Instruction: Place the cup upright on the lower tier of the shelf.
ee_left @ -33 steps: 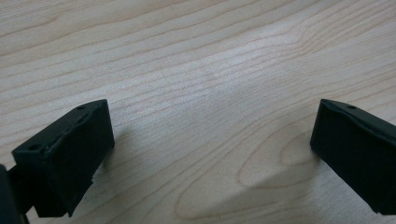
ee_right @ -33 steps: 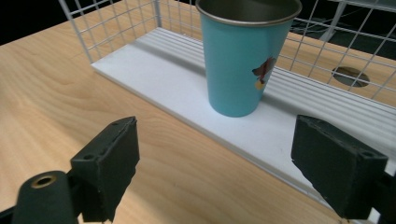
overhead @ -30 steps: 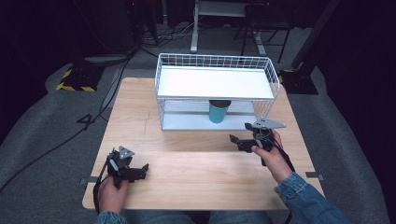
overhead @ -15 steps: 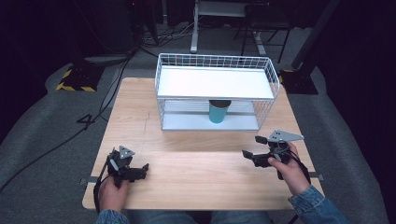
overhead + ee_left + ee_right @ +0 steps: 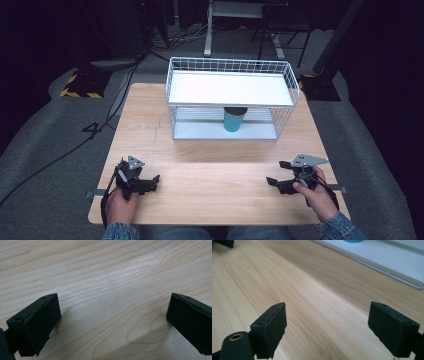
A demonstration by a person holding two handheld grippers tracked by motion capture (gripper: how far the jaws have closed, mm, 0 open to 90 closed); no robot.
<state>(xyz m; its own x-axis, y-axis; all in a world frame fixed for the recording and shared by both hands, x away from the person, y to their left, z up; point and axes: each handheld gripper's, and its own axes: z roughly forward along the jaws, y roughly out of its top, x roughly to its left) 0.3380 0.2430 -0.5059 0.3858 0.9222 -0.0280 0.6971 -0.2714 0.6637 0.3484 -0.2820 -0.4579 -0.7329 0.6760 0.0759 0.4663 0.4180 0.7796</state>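
Note:
A teal cup (image 5: 234, 119) stands upright on the lower shelf of a white wire rack (image 5: 230, 90) at the back of the wooden table (image 5: 210, 150); its base (image 5: 353, 241) peeks in at the top of the right gripper view. My left gripper (image 5: 151, 182) rests near the front left edge, open, with bare wood between its jaws (image 5: 113, 312). My right gripper (image 5: 276, 173) sits near the front right edge, open and holding nothing (image 5: 327, 325), pointing left.
The rack's white lower shelf (image 5: 387, 257) lies ahead of the right gripper. Wide bare wood stretches between the two grippers and in front of the rack. Beyond the table are grey floor, cables and a yellow-black striped mat (image 5: 80, 85).
My right gripper has drawn back from just in front of the rack toward the front right edge of the table. The left gripper has stayed put.

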